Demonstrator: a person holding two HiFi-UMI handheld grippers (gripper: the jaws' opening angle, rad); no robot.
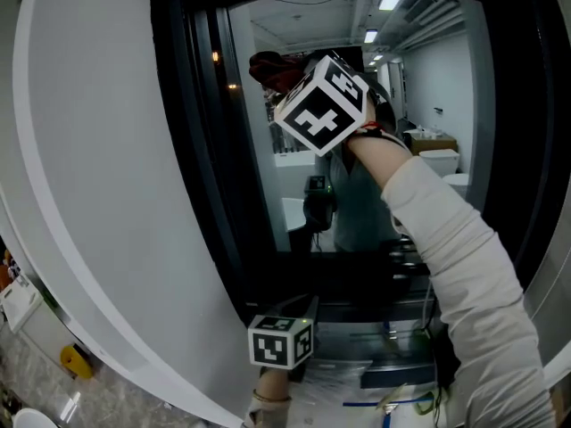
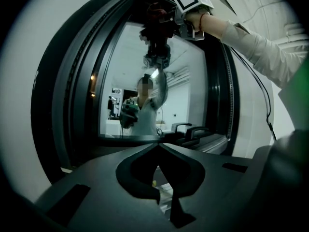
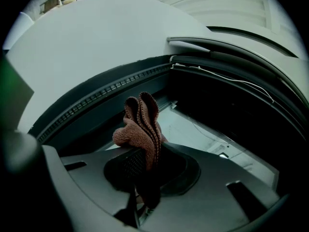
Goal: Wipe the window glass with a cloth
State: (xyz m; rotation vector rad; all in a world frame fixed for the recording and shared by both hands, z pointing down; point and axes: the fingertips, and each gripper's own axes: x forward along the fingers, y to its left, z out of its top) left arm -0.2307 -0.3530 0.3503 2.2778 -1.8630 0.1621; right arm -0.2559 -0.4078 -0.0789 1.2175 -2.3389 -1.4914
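Note:
The window glass (image 1: 259,172) sits in a dark frame and mirrors the room and the person. My right gripper (image 1: 290,77) is raised to the upper part of the pane, shut on a reddish-brown cloth (image 1: 272,68) that is held at the glass. In the right gripper view the cloth (image 3: 141,125) bunches up from between the jaws, close to the top corner of the frame (image 3: 116,88). In the left gripper view the right gripper (image 2: 163,22) and cloth (image 2: 157,12) show high on the glass (image 2: 193,95). My left gripper (image 1: 303,304) hangs low by the sill, shut (image 2: 157,145) and empty.
A wide white wall panel (image 1: 107,194) borders the window's left side. Black handles (image 2: 193,131) stand along the sill. A thin cable (image 2: 263,100) hangs from the right arm. A yellow object (image 1: 76,361) lies on the floor at lower left.

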